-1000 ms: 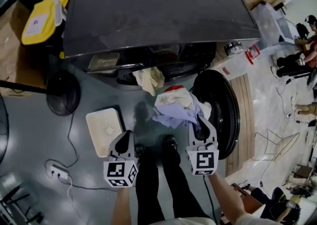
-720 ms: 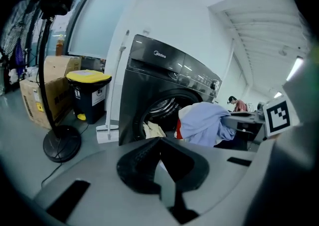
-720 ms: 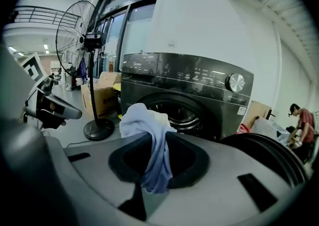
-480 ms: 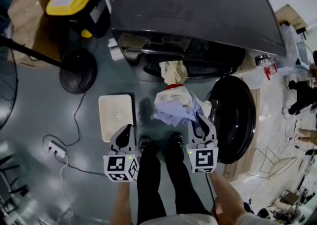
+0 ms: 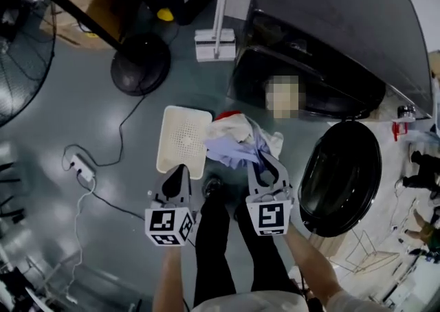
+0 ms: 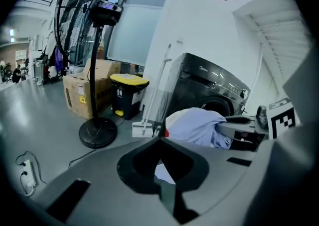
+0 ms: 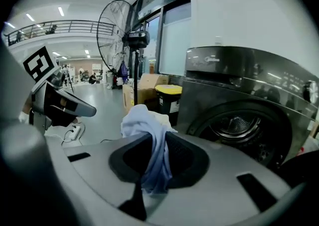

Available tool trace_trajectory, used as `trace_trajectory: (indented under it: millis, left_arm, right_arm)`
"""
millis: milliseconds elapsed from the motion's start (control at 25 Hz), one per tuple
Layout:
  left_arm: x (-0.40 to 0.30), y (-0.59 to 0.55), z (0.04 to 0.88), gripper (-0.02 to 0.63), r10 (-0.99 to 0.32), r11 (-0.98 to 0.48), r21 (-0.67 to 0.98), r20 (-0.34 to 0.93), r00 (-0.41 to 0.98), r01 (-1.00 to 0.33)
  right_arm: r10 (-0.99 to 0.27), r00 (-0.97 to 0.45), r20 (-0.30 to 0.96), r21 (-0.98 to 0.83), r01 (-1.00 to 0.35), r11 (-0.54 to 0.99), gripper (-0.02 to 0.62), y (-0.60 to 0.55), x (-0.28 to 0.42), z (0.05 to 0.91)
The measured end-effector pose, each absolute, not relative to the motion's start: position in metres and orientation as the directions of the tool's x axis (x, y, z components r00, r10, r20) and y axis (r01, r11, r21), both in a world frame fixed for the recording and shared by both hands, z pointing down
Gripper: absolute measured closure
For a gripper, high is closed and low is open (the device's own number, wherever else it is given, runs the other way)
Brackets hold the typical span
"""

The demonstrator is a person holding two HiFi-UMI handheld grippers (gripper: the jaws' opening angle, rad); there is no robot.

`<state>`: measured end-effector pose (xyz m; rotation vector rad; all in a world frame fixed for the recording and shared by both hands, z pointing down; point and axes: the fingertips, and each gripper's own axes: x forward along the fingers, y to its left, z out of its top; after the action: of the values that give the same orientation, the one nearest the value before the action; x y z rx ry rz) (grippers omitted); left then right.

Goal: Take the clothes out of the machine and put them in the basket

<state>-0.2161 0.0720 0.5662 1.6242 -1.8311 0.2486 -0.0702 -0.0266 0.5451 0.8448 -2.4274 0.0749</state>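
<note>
**Right gripper [image 5: 265,166] clamping a soft bundle of clothes [image 5: 234,144] at the edge of the basket [image 5: 180,140]**

Head view: the right gripper is pinching the bundle of clothes, which is mostly pale blue cloth with cream folds and a touch of red. The bundle is hanging in the air at the right edge of the white perforated basket, which is lying on the grey floor [image 5: 103,125]. The left gripper [image 5: 177,176] is hovering at the basket's near edge with its jaws together. The washing machine [image 5: 323,36] is standing behind, its round door [image 5: 340,176] swung open to the right.

Left gripper view: the jaws are meeting at their tips with nothing between them. The blue bundle is showing to the right, with a pedestal fan [image 6: 94,70] and a yellow-lidded bin [image 6: 128,95] standing further off.

Right gripper view: the jaws are standing narrow with a fold of blue fabric pressed between them. The fabric is draping down over the gripper body. The machine's drum [image 7: 239,125] is showing to the right.

Handling: the load is looking light, limp and unbreakable, so it will sag and trail rather than keep its shape. Several pieces seem to be bunched together while only one fold is being gripped, so the loose cream and red pieces could slide off. The surest hold would be a thick gathered fold near the bundle's middle. The free left gripper could steady the hanging side.
</note>
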Motion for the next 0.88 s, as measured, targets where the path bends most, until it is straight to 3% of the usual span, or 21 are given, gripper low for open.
trace_trajectory:
  millis: [520,880]
  left_arm:
    - [-0.271,0.150,0.589,0.588,-0.778,0.383,0.252,0.607,-0.163,-0.889]
    - [-0.279,0.189,0.620,0.588,-0.743,0.450,0.249,0.637,-0.205,-0.858]
  right_arm:
    - [-0.349,-0.765,0.542,0.097,-0.356,0.929,0.512,0.047,-0.188,0.611]
    - [-0.255,-0.733,0.631,0.107,-0.243,0.964,0.512,0.076,-0.238,0.703]
